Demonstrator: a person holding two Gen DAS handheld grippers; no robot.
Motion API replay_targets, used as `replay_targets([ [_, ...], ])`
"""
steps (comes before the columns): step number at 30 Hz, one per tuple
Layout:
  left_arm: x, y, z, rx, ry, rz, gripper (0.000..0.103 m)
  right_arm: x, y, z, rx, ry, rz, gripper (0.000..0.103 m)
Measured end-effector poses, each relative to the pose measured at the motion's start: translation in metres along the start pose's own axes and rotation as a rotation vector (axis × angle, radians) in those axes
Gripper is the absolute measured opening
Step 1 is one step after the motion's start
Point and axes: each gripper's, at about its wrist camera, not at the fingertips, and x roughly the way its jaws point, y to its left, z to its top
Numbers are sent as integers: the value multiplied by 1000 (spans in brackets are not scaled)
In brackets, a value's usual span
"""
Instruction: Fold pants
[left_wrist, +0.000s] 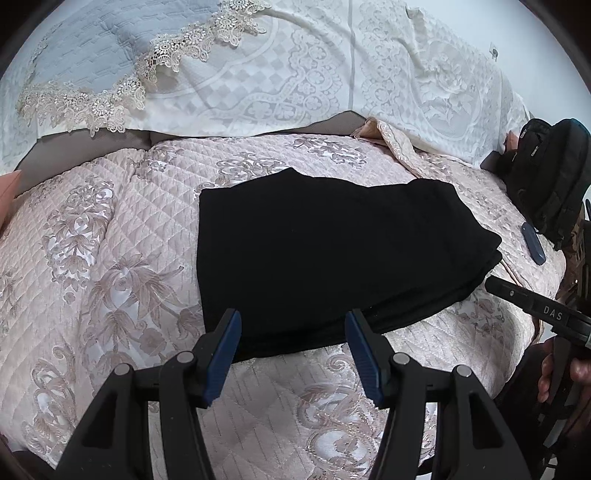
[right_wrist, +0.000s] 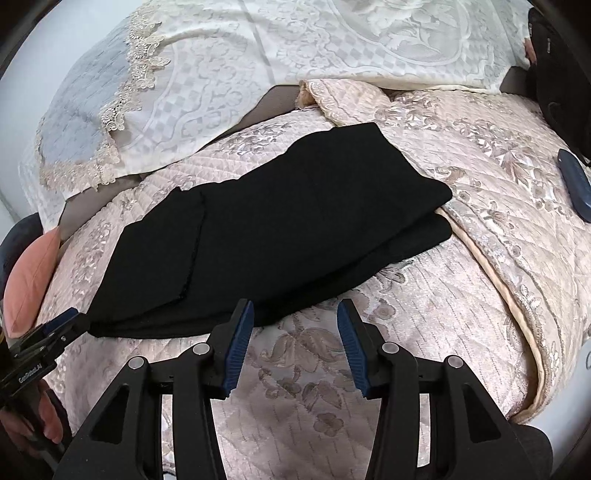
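The black pants (left_wrist: 325, 251) lie folded in layers on the pink quilted bedspread (left_wrist: 110, 258). My left gripper (left_wrist: 293, 325) is open and empty, its jaws over the pants' near edge. In the right wrist view the pants (right_wrist: 277, 229) lie folded across the bed. My right gripper (right_wrist: 295, 314) is open and empty, just in front of their near edge. The right gripper also shows in the left wrist view (left_wrist: 535, 302) at the pants' right edge. The left gripper shows in the right wrist view (right_wrist: 55, 332) at the pants' left end.
A black backpack (left_wrist: 550, 177) and a small dark blue case (left_wrist: 533, 243) lie at the right of the bed. White lace pillows (left_wrist: 295, 66) and a grey-blue cushion (left_wrist: 92, 48) stand behind. A pink cushion (right_wrist: 33, 277) lies at the left.
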Motion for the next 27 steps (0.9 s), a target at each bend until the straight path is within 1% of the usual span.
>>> replay_targets([
  [6, 2, 2, 1, 1, 0, 0, 61, 2, -15, 1, 56, 1, -15, 51],
  [11, 7, 5, 7, 0, -5, 5, 61, 8, -42, 4, 175, 6, -17, 51],
  [14, 12, 5, 13, 2, -8, 1, 61, 10, -51, 7, 228, -1, 13, 51],
  [19, 21, -3, 21, 11, -6, -12, 61, 17, -60, 17, 267, -16, 40, 52],
  [22, 25, -8, 22, 16, 0, -19, 61, 24, -70, 27, 318, -38, 68, 53],
  [24, 27, -10, 22, 21, 3, -21, 61, 30, -78, 31, 374, -36, 91, 55],
  [27, 30, -12, 21, 23, 11, -21, 61, 36, -83, 35, 417, -54, 101, 55],
])
